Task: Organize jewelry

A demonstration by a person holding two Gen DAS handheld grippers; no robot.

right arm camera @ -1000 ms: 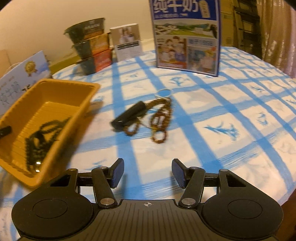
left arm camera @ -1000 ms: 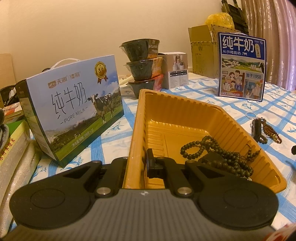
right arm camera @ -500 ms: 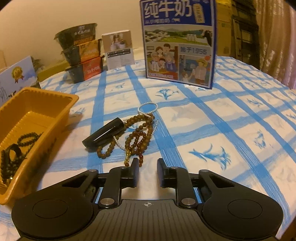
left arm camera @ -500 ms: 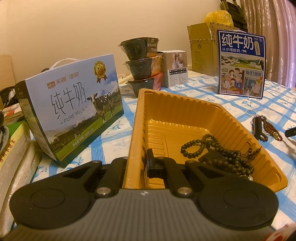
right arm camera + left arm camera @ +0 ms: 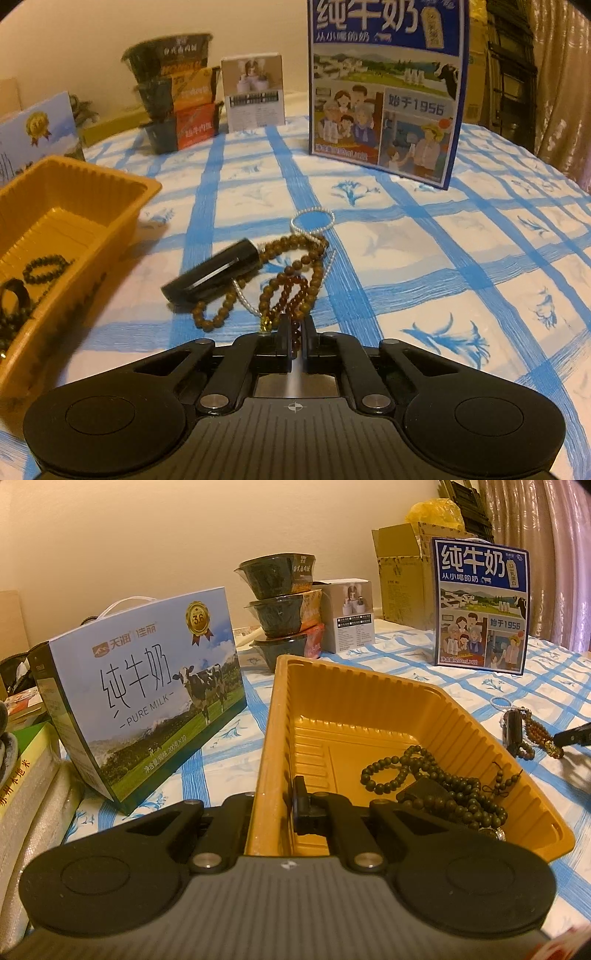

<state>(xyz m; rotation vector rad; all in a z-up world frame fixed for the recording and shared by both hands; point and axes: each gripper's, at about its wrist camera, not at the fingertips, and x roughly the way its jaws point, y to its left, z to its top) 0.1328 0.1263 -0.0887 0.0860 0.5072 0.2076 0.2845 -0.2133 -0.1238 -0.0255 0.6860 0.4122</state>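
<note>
My left gripper (image 5: 277, 806) is shut on the near wall of the orange tray (image 5: 354, 672), one finger inside and the other hidden behind the wall. Dark green bead strings (image 5: 436, 790) lie in the tray. To the tray's right, on the blue-checked cloth, lies a pile: a black tube (image 5: 214, 273), brown bead strands (image 5: 295, 243), a pearl ring (image 5: 312, 221) and a dark red bead strand (image 5: 291, 291). My right gripper (image 5: 294, 330) is at the pile's near edge, its jaws closing, with the dark red strand pinched between the pads.
A pale blue milk carton (image 5: 147, 709) stands left of the tray, with books (image 5: 22, 775) beyond it. A dark blue milk box (image 5: 384, 85) stands behind the pile. Stacked black bowls (image 5: 280, 609), a small white box (image 5: 351, 616) and a cardboard box (image 5: 402, 576) line the back.
My right gripper moved forward to the pile and its jaws went from wide open to closed on the dark red strand. The left gripper and tray stayed put.
</note>
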